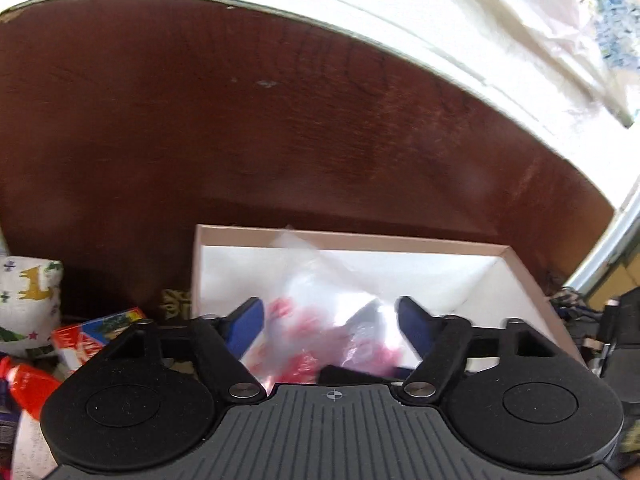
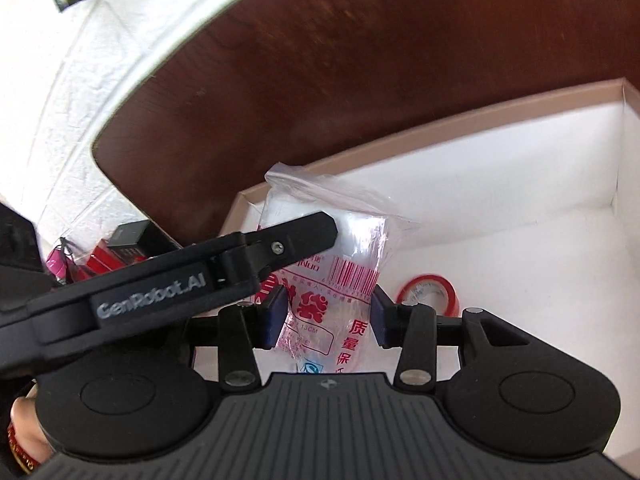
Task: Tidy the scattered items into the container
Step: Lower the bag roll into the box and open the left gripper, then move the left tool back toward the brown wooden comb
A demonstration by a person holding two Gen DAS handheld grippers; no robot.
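Note:
A clear plastic bag pack with red print point(image 2: 336, 272) stands tilted inside the white box with a tan rim point(image 2: 500, 104). My right gripper point(image 2: 328, 316) is open, its blue pads on either side of the bag. My left gripper point(image 1: 330, 320) is open over the same box point(image 1: 360, 236), with the bag point(image 1: 320, 312) blurred between its fingers. The left gripper's black finger point(image 2: 280, 240) crosses the right wrist view and touches the bag's upper part. A roll of red tape point(image 2: 430, 286) lies on the box floor.
The box sits on a dark brown wooden table point(image 1: 240, 120) against a white wall point(image 2: 80, 80). Left of the box lie a red-and-blue carton point(image 1: 96, 336), a printed cloth pouch point(image 1: 28, 300) and a red item point(image 1: 28, 388). Red and black small items point(image 2: 120, 248) lie beside the box.

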